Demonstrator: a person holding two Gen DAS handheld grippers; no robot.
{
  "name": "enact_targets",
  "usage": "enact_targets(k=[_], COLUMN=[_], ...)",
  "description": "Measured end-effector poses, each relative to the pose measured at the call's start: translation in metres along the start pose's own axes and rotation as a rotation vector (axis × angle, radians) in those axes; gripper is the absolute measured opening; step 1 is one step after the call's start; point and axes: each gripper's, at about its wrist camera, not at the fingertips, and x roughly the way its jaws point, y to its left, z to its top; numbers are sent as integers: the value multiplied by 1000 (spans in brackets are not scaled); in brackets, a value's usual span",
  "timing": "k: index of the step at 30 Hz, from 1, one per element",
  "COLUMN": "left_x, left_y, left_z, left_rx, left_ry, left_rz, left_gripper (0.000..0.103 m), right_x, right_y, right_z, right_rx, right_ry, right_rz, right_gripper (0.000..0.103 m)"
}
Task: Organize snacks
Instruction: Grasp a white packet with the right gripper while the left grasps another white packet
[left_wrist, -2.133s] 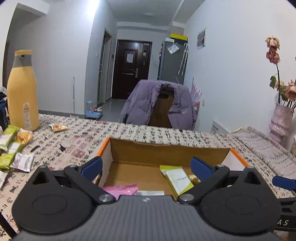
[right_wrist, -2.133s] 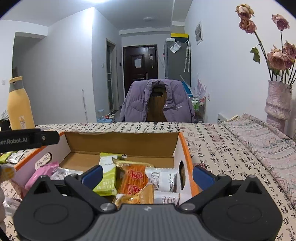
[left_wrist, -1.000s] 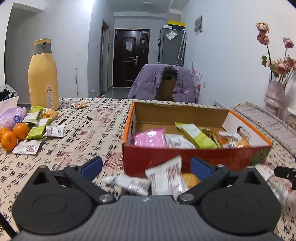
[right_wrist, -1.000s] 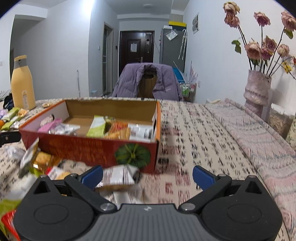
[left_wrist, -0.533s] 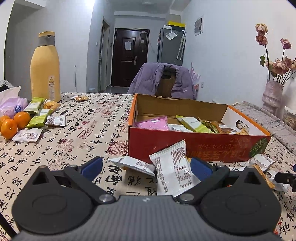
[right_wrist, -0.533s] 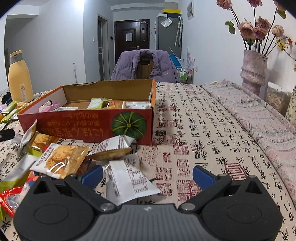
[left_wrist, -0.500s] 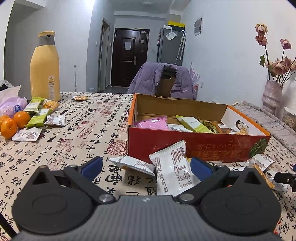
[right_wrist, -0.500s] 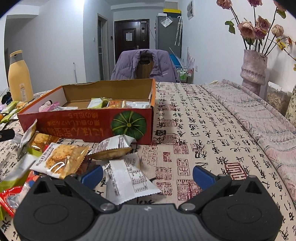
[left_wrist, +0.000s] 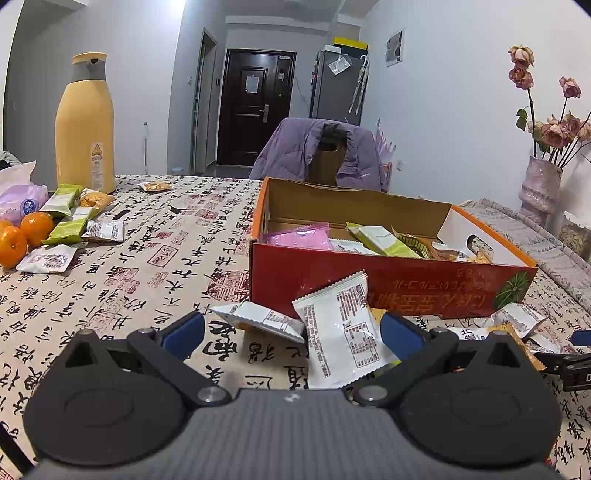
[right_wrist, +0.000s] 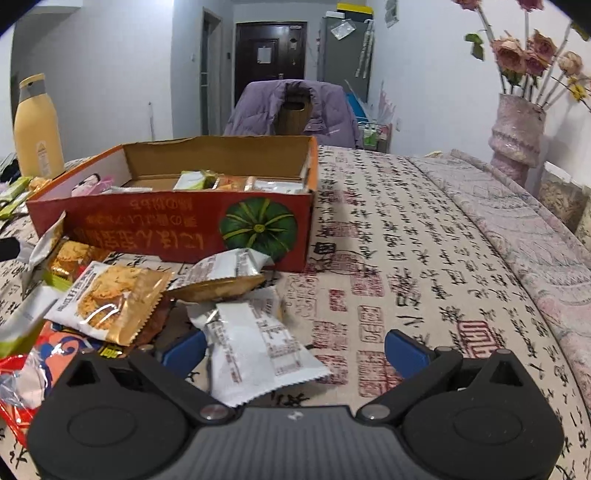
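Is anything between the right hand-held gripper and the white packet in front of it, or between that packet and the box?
Nothing visible blocks the right hand-held gripper: the white packet lies between its open fingers. Toward the box, other packets lie in between, and the box's near wall must be cleared.

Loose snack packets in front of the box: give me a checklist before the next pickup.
1. Left gripper open, holding nothing: ok.
2. Right gripper open, holding nothing: ok.
3. White packet lies between the left fingers: ok.
4. White packet lies between the right fingers: ok.
5. Box open with room inside: ok.
6. Packets overlap in the pile; single-packet grasp: cannot tell.
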Motion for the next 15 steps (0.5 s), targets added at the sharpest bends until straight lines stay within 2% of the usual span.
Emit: enact_targets(k=[5,9,15], left_x=[0,0,0], left_y=[0,0,0], left_z=[0,0,0], left_rx=[-2,-2,-5], left_ry=[1,1,0], left_rz=[0,-2,-3], left_gripper=[103,103,103], right_x=[10,15,16], right_y=[8,2,2], right_z=[4,5,6], right_rx=[-29,26,23], right_ry=[19,36,38], right_rz=[16,59,53], right_gripper=[102,103,103])
